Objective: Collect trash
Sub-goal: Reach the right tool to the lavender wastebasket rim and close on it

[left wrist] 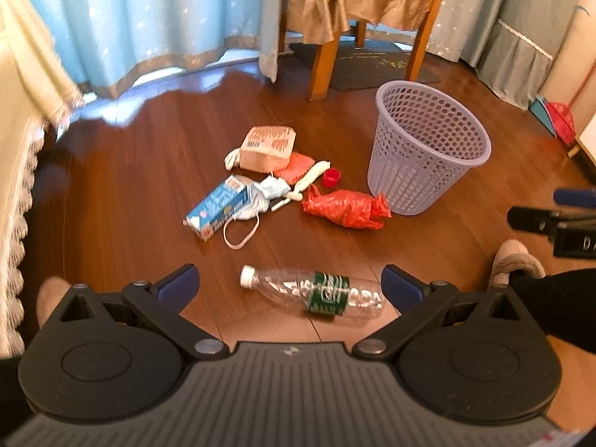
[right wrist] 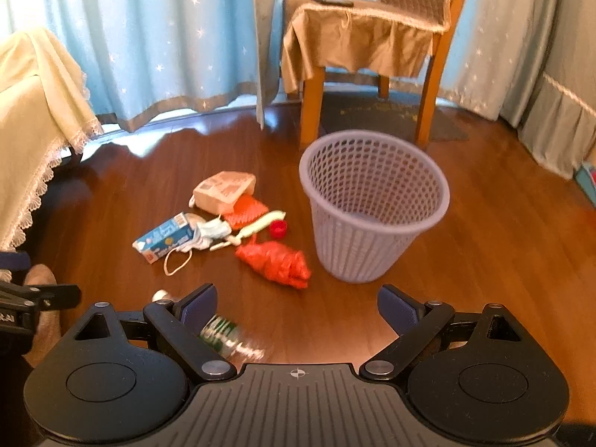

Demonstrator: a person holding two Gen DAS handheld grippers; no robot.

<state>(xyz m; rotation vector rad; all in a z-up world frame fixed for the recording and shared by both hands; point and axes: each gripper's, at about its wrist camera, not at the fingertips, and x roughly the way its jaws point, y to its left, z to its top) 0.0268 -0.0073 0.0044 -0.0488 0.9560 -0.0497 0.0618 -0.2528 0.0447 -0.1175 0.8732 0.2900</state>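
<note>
Standing upright, basket (right wrist: 374,208) holds nothing visible; both tongs (left wrist: 290,290) (right wrist: 296,307) gape wide, empty.

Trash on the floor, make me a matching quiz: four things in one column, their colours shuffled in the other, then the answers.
Things:
1. basket
2. crumpled bag
3. carton
4. bottle label

Colours:
A. green
B. red
C. pale purple
D. blue and white

Pairs: 1-C, 2-B, 3-D, 4-A
</note>
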